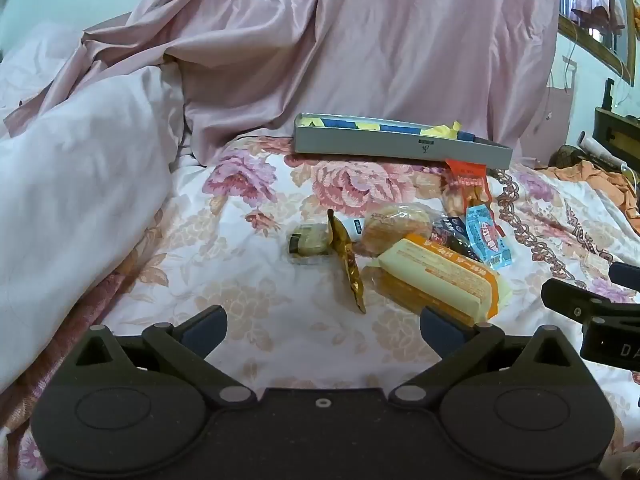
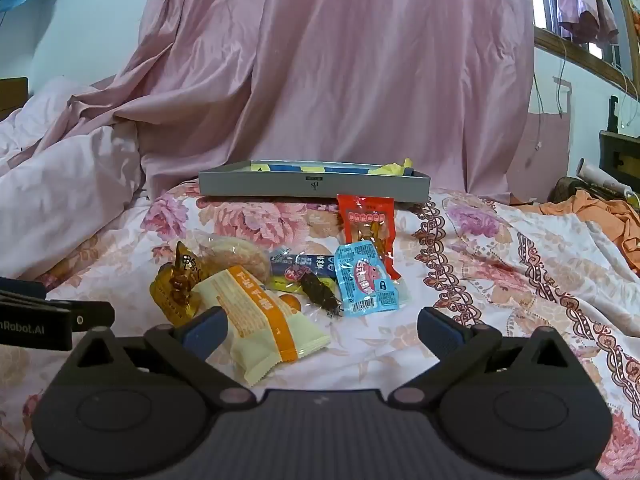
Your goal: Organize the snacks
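A pile of snack packets lies on a floral bedsheet (image 2: 500,248). It includes a cream and orange packet (image 2: 260,320) (image 1: 440,276), a gold wrapper (image 2: 176,284) (image 1: 348,264), a round pastry (image 2: 240,258) (image 1: 392,224), a light blue packet (image 2: 366,280) (image 1: 486,240), a red packet (image 2: 370,224) (image 1: 468,184) and a dark blue packet (image 2: 304,266). A grey tray (image 2: 316,186) (image 1: 400,146) with yellow and blue items stands behind them. My left gripper (image 1: 322,328) is open and empty, just short of the pile. My right gripper (image 2: 320,330) is open and empty, its left finger beside the cream packet.
A white duvet (image 1: 80,184) is heaped at the left. A pink sheet (image 2: 340,80) hangs behind the tray. Orange cloth (image 2: 600,216) and clutter lie at the far right. The right gripper's body shows at the right edge of the left wrist view (image 1: 592,312).
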`<state>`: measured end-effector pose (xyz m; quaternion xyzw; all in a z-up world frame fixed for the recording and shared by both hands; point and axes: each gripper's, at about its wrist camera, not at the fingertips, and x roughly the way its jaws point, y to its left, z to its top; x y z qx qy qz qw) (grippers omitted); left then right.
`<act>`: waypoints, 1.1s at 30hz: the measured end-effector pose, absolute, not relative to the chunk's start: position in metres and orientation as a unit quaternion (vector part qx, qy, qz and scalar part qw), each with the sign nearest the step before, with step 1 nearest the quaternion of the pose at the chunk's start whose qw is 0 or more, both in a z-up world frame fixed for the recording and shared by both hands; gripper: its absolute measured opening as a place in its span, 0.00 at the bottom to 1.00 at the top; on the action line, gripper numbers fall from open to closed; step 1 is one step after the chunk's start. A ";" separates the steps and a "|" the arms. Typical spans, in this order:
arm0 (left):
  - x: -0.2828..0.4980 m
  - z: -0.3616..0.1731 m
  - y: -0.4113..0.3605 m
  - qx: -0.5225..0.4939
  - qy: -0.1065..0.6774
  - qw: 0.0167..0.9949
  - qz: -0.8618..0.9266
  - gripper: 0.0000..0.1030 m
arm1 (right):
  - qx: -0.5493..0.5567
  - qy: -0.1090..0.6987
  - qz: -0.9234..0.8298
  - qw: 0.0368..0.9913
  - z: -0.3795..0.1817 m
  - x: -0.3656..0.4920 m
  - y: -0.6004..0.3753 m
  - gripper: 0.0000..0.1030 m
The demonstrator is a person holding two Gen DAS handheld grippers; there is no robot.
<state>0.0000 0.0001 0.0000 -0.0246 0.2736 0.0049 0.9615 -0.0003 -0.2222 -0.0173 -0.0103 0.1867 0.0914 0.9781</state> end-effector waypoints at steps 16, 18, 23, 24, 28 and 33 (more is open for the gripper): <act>0.000 0.000 0.000 -0.026 0.274 0.962 0.003 0.99 | -0.012 0.185 0.091 0.978 -0.020 0.001 -0.225 1.00; 0.000 0.000 0.000 -0.026 0.273 0.962 0.003 0.99 | -0.012 0.185 0.092 0.978 -0.017 0.000 -0.222 1.00; 0.000 0.000 0.000 -0.026 0.273 0.962 0.003 0.99 | -0.012 0.185 0.092 0.978 -0.017 -0.001 -0.222 1.00; 0.000 0.000 0.000 -0.026 0.273 0.962 0.003 0.99 | -0.012 0.185 0.092 0.978 -0.017 -0.001 -0.222 1.00; 0.000 0.000 0.000 -0.027 0.273 0.962 0.003 0.99 | -0.012 0.184 0.092 0.979 -0.017 -0.001 -0.222 1.00; 0.000 0.000 0.000 -0.027 0.273 0.962 0.003 0.99 | -0.012 0.184 0.092 0.979 -0.017 -0.001 -0.222 1.00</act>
